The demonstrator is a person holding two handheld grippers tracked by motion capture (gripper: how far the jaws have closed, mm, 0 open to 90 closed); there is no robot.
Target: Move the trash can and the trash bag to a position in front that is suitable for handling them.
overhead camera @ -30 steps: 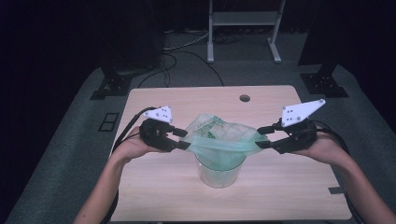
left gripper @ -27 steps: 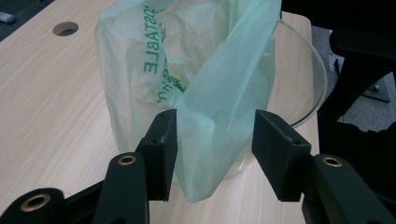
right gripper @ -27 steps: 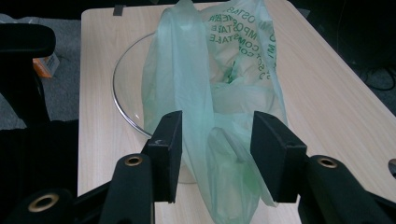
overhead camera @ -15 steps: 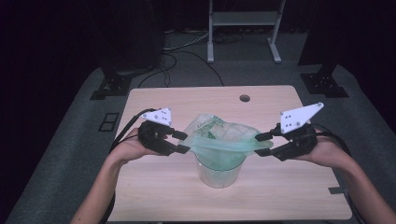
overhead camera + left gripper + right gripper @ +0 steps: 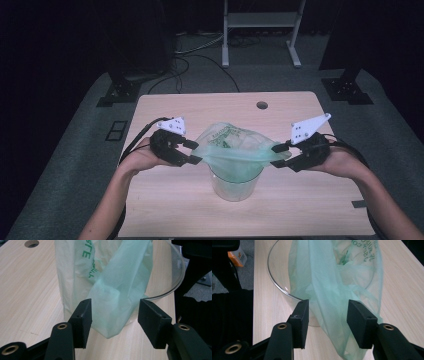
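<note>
A thin green plastic bag (image 5: pixel 235 150) sits in a clear round container (image 5: pixel 235 187) at the table's middle, with its mouth drawn out sideways over the rim. My left gripper (image 5: pixel 195 152) is at the bag's left end. In the left gripper view the bag (image 5: pixel 120 285) hangs loose between the jaws of that gripper (image 5: pixel 113 312). Those jaws have just been opening and stand wide apart without pressing on the film. My right gripper (image 5: pixel 277 156) is at the bag's right end. There too the bag (image 5: pixel 324 277) passes between the spread jaws of the gripper (image 5: pixel 328 312), unpinched. The container's rim (image 5: pixel 274 282) curves behind.
The wooden table (image 5: pixel 300 200) has a round hole (image 5: pixel 261 105) near its far edge. Black stand feet, cables and a white frame stand on the grey floor beyond. An orange box (image 5: pixel 238 256) lies on the floor off the table's side.
The left gripper's jaws have spread a little wider around the bag's edge. Both hands stay nearly where they were, and the bag remains stretched over the container.
</note>
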